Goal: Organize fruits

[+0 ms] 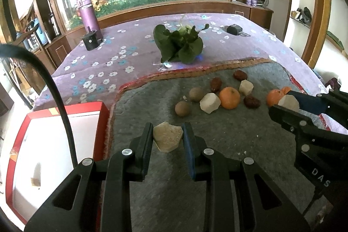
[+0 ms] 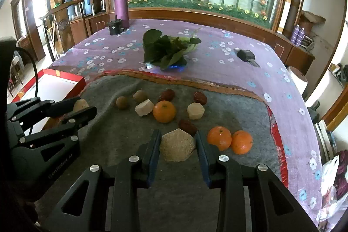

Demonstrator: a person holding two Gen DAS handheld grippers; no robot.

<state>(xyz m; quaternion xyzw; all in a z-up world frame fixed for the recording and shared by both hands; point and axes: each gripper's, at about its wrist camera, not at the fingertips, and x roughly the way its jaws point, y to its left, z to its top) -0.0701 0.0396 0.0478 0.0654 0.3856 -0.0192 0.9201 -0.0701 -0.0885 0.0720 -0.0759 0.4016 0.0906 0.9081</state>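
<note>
We see the left gripper (image 1: 167, 136) clamped on a pale faceted chunk (image 1: 167, 136), low centre of the left wrist view. The right gripper (image 2: 178, 145) is clamped on a second, hexagonal chunk (image 2: 178, 145), low centre of the right wrist view. Both chunks sit over the grey mat (image 2: 121, 140); we can't tell whether they touch it.

Left view only: inside of the red-rimmed white box (image 1: 54, 140) at lower left, w/ a small tan piece (image 1: 35, 182) in it. In the right view just the box's corner shows, mid left.

Right view only: two oranges (image 2: 230, 140) touching each other, lower right, beside the right gripper's finger. In the left view that gripper covers most of them.

Count on the mat, right view:
- oranges: 3 total, the third (image 2: 164, 111) at centre
- pale chunks: 4, incl. the 2 gripped
- round brown fruits (image 2: 121, 102): 2
- dark red wrinkled fruits (image 2: 200, 98): 3

Farther up on the purple cloth (image 2: 217, 58): 1 leafy bunch (image 2: 168, 50), 1 purple bottle (image 2: 121, 7).
</note>
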